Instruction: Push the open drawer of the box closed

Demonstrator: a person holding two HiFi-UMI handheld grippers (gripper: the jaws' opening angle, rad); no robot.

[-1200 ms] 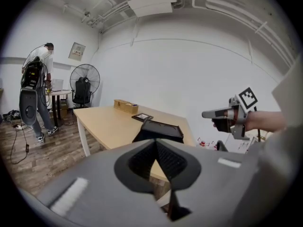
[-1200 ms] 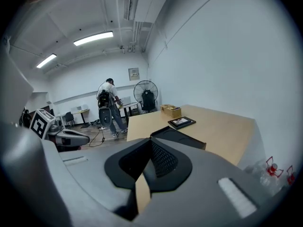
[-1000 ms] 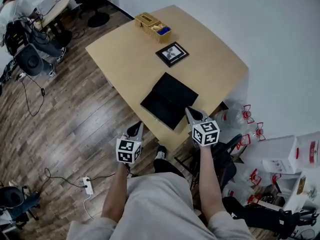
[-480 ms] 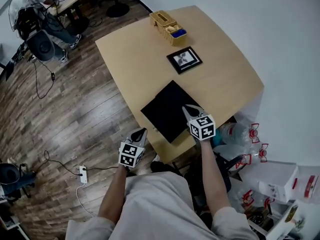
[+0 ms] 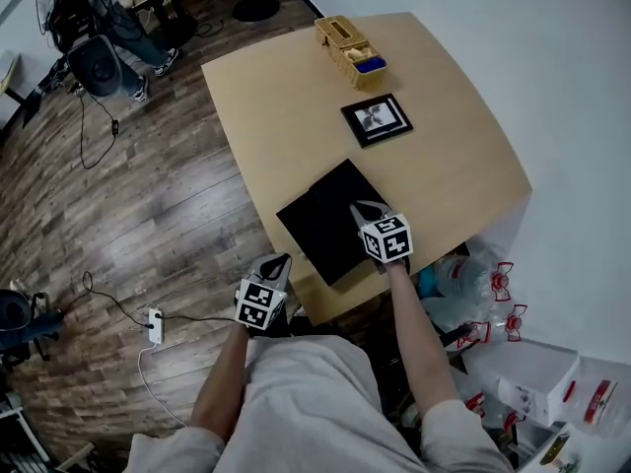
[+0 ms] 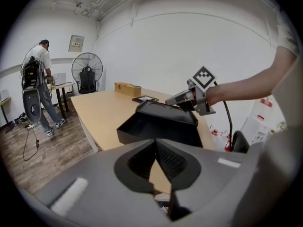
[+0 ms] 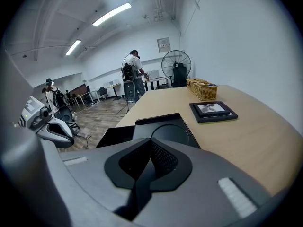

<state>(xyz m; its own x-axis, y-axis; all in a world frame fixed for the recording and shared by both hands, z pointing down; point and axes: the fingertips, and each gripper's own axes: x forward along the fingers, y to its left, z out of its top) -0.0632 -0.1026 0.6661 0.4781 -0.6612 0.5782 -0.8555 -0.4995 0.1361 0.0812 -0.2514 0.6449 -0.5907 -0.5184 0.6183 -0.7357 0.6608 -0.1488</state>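
Looking down through the head view, I see the black box near the table's near end. Its open drawer reaches out to the table's left edge. The right gripper hangs over the box. The left gripper sits off the table, past the left edge and over the plank floor. A framed picture lies mid-table, and a wicker basket stands by the far edge.

In the left gripper view, the left gripper has its jaws pressed together with nothing between them, facing the drawer's open tray from beyond the table edge. The right gripper shows above the box's top; I cannot tell whether it touches. A person stands at a far desk beside a fan.

In the right gripper view, the right gripper likewise has its jaws closed on nothing, just above the box's top and its round recess. The drawer juts out to the left, and the left gripper hangs beyond it, apart from it. The framed picture and the basket lie farther along the table.
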